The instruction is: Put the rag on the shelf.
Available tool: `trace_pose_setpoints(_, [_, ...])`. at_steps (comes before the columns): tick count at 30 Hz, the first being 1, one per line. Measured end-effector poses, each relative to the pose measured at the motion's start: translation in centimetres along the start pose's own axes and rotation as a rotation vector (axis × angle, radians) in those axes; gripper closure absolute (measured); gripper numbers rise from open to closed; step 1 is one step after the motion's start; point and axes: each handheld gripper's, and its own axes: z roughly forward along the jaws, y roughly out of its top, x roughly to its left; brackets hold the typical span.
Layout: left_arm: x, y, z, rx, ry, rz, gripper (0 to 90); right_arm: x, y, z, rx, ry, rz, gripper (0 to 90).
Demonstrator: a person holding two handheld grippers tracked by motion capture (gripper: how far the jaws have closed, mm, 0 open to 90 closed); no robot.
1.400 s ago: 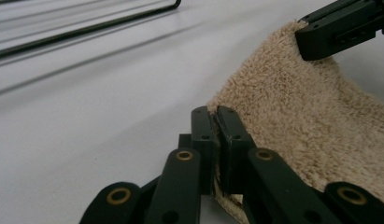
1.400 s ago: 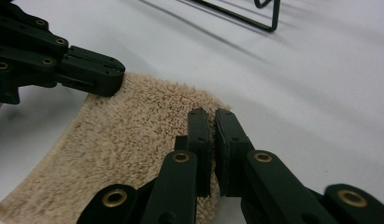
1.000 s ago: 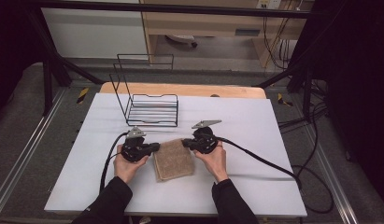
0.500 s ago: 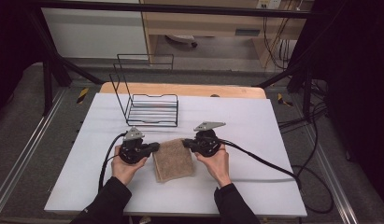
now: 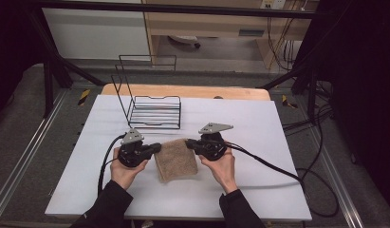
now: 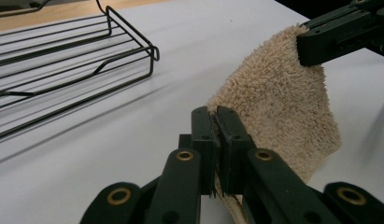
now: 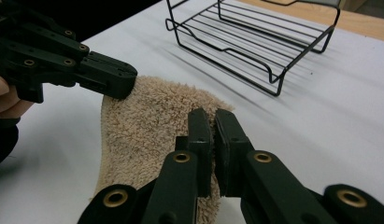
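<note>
A beige terry towel (image 5: 175, 159) hangs between the two grippers over the white table (image 5: 259, 123), its far edge lifted. My left gripper (image 5: 157, 147) is shut on the towel's left corner; in the left gripper view its jaws pinch the towel (image 6: 278, 112) at the gripper (image 6: 216, 115). My right gripper (image 5: 189, 142) is shut on the towel's right corner; in the right gripper view the jaws close on the towel (image 7: 147, 126) at the gripper (image 7: 212, 119). The other gripper's jaws (image 7: 105, 77) hold the far corner there.
A black wire rack (image 5: 152, 111) stands on the table just beyond the towel, also in the left gripper view as the rack (image 6: 63, 65) and in the right gripper view as the rack (image 7: 255, 37). Cables (image 5: 264, 164) trail from the grippers. A wooden board (image 5: 183, 90) edges the table's back.
Both hands have risen a little, and the towel's far edge has come up off the table with them. The jaws stay closed on its corners.
</note>
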Motion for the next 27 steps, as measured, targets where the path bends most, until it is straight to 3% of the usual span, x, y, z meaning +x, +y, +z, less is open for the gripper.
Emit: trace_pose_setpoints(27, [0.1, 2.2, -3.3, -0.111, 0.035, 0.019, 86.3, 1.9, 2.6, -1.4, -0.130, -0.011, -0.045, 86.7])
